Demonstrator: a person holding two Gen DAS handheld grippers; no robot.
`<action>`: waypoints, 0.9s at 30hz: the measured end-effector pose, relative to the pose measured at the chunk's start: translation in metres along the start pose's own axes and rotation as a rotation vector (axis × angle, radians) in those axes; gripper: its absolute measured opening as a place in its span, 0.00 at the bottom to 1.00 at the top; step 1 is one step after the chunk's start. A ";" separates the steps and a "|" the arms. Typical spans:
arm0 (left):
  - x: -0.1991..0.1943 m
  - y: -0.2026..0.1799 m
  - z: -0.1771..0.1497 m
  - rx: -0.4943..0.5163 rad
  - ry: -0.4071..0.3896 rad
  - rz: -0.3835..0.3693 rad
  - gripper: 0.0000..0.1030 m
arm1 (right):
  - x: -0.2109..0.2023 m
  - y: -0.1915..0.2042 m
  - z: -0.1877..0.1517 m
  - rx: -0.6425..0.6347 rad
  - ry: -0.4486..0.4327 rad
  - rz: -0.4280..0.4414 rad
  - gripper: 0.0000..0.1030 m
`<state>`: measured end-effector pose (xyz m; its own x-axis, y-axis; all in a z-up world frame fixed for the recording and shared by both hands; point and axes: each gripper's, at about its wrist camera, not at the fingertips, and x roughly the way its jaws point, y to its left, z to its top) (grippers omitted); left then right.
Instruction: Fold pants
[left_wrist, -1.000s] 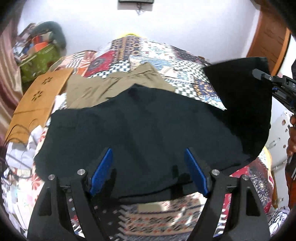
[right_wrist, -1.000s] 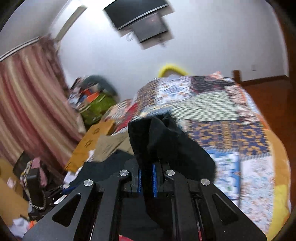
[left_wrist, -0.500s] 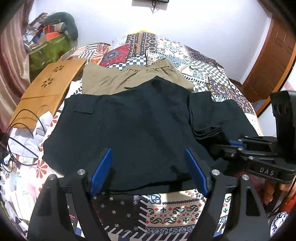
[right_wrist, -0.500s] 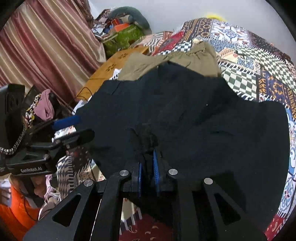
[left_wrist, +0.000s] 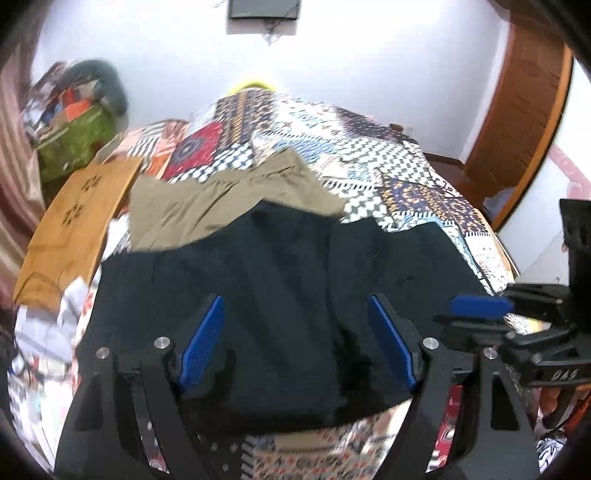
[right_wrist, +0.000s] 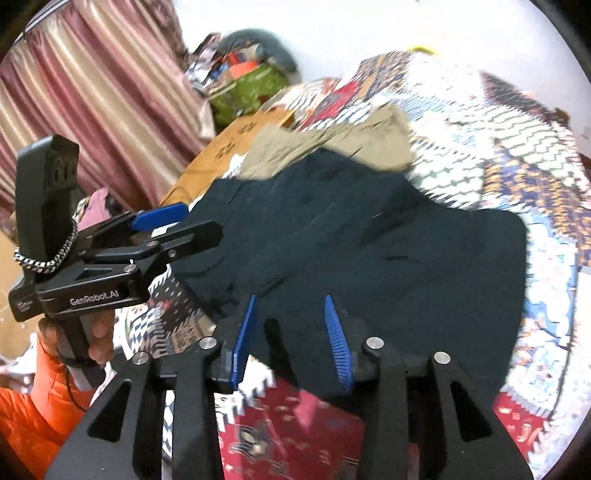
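Observation:
Black pants (left_wrist: 280, 280) lie spread on the patchwork bed cover (left_wrist: 369, 155), their right part laid over the middle as a second layer. My left gripper (left_wrist: 295, 300) hovers open over the near hem with nothing between its blue pads. It shows from the side in the right wrist view, left gripper (right_wrist: 203, 221), held by a hand. My right gripper (right_wrist: 290, 297) is above the near edge of the black pants (right_wrist: 369, 251). Its jaws are opening and the cloth lies below them, not pinched. In the left wrist view the right gripper (left_wrist: 456, 314) sits at the pants' right edge.
Khaki pants (left_wrist: 229, 199) lie just beyond the black ones, partly under them. A brown flat bag (left_wrist: 74, 218) and a green bag (left_wrist: 74, 144) are at the left. A striped curtain (right_wrist: 92, 92) hangs on that side, and a wooden door (left_wrist: 517, 122) stands at the right.
My right gripper carried the lifted black cloth down and across onto the pants, then its jaws parted and let the cloth go. My left gripper stayed open and tipped up a little.

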<state>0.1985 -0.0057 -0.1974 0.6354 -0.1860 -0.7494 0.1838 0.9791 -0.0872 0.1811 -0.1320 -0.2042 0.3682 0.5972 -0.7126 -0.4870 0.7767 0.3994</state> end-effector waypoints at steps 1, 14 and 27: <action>0.007 -0.005 0.006 0.013 0.009 -0.010 0.77 | -0.006 -0.005 0.000 0.008 -0.017 -0.014 0.38; 0.110 -0.034 0.039 0.052 0.232 -0.117 0.76 | -0.036 -0.086 -0.019 0.187 -0.076 -0.183 0.41; 0.162 -0.045 0.057 0.083 0.396 -0.237 0.38 | -0.024 -0.119 -0.034 0.250 -0.061 -0.120 0.44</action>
<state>0.3357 -0.0848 -0.2779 0.2365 -0.3423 -0.9093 0.3592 0.9004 -0.2455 0.2037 -0.2453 -0.2541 0.4617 0.5033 -0.7304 -0.2297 0.8632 0.4496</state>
